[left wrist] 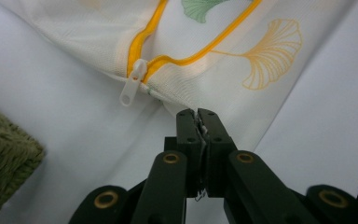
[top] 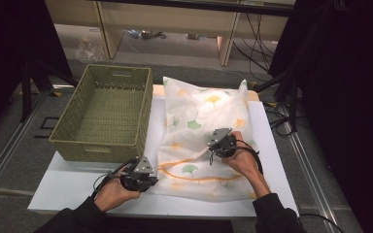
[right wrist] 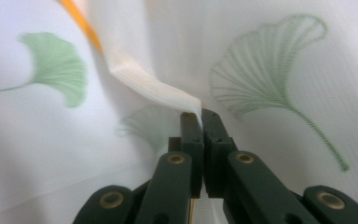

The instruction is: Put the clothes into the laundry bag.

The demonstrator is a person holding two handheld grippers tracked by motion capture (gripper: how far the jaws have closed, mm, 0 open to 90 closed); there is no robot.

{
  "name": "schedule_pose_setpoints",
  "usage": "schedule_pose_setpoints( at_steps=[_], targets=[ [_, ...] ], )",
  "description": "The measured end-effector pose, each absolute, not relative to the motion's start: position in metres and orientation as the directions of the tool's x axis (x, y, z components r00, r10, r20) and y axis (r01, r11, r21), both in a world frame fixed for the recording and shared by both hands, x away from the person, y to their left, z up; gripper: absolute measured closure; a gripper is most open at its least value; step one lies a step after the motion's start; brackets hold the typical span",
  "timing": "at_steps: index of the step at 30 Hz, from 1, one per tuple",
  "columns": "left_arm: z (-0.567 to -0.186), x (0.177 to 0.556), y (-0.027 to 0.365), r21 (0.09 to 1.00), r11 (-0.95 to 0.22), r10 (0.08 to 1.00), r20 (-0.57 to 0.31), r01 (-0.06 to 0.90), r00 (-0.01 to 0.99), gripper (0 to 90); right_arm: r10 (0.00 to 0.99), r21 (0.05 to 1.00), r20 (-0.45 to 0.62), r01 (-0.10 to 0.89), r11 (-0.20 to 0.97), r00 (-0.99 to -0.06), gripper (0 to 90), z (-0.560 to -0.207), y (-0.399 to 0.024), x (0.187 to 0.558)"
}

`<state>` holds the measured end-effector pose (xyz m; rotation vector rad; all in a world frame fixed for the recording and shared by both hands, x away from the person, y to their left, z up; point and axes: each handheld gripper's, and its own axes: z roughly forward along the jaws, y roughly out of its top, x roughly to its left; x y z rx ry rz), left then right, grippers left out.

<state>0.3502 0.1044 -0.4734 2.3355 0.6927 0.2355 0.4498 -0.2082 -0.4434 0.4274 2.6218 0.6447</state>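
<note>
From the high view, a white mesh bag printed with green and yellow ginkgo leaves lies on the white surface, its orange zip curving across the near end. A green woven basket stands just beside the bag on its left, touching or nearly touching it. The left claw sits at the bag's near left corner, held in the person's left hand. The right claw rests on top of the bag around its middle, held in the right hand.

In the left gripper view, the left claw has its jaws pressed together on the edge of the bag, with a sliver of white fabric caught between the tips. The white zip pull hangs just beyond, at the end of the orange zip. A corner of the basket shows at the lower left, on the surface.

In the right gripper view, the right claw is closed on a raised fold of the bag, the fabric pinched between the tips and lifted into a ridge. A strip of orange zip runs at the upper left.
</note>
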Motion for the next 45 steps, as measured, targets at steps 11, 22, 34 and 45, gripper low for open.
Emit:
schedule_pose_setpoints(
  at_steps=[11,22,34,45],
  targets=[
    [-0.474,0.351,0.109,0.651,-0.634,0.544,-0.008,0.417,0.839,87.8,0.319,0.491,-0.297,0.142,0.86,-0.9,90.0,-0.433,-0.206,0.416],
    [-0.469,0.348,0.109,0.673,-0.61,0.54,-0.034,0.418,0.841,87.6,0.263,0.46,-0.261,0.12,0.88,-0.929,90.0,-0.443,-0.208,0.392],
    [-0.472,0.347,0.107,0.647,-0.621,0.527,-0.073,0.443,0.847,87.9,0.267,0.47,-0.234,0.132,0.873,-0.935,90.0,-0.45,-0.208,0.393],
    [-0.472,0.337,0.107,0.642,-0.642,0.501,-0.064,0.42,0.863,88.4,0.311,0.506,-0.21,0.169,0.846,-0.927,79.8,-0.451,-0.211,0.395]
  ],
)
